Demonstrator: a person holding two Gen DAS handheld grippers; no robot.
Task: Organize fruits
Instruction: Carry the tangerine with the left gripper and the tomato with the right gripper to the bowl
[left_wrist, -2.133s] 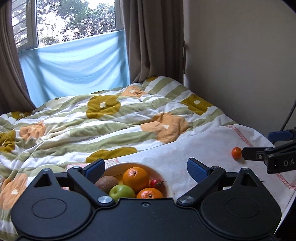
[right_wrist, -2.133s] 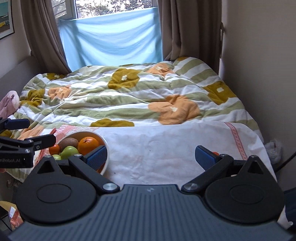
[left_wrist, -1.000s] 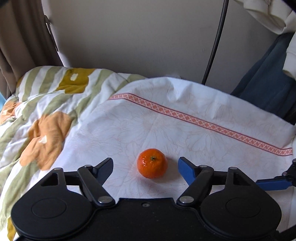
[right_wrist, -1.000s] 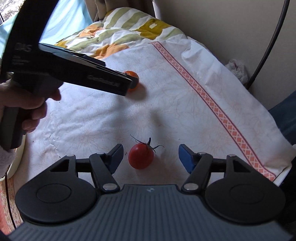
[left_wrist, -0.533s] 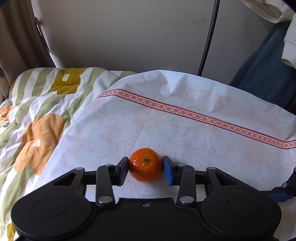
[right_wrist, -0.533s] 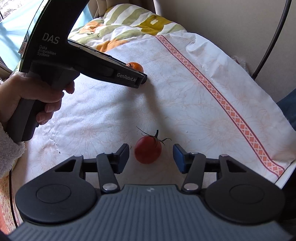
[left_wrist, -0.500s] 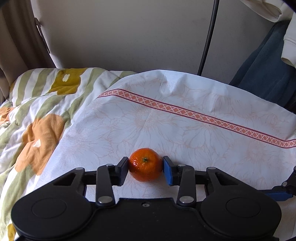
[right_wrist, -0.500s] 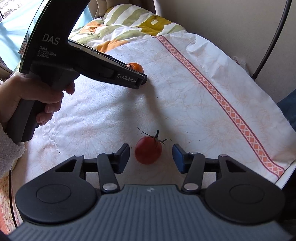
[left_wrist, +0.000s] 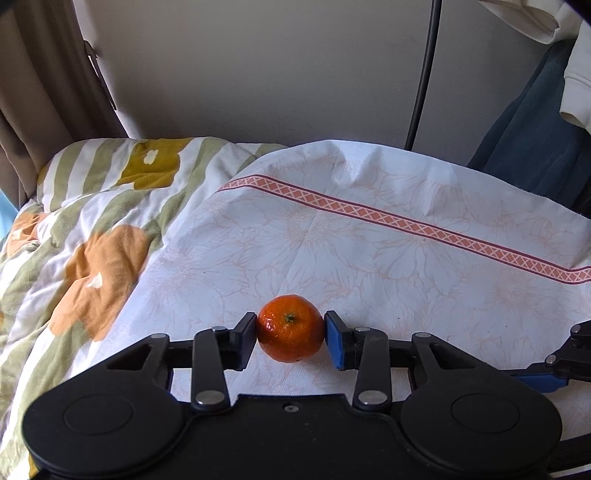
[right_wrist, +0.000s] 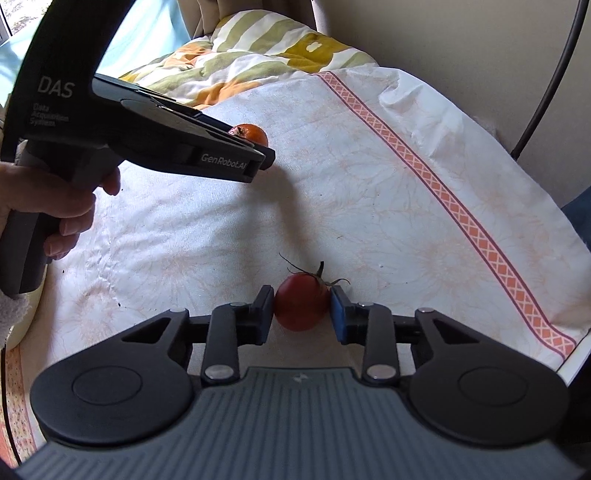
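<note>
Left gripper (left_wrist: 290, 334): your fingers are clenched on the mandarin (left_wrist: 290, 327), which sits on the white cloth (left_wrist: 369, 258) over the bed.
Right gripper (right_wrist: 302, 309): your fingers are clamped on the tomato (right_wrist: 301, 306); whether it is lifted off the cloth is hard to tell.

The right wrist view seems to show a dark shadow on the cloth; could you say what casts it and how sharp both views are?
Right wrist view: the left gripper throws a broad shadow on the white cloth towards the tomato; fisheye bends the edges. Left wrist view: even, soft light, the mandarin sharp with small glints.
</note>
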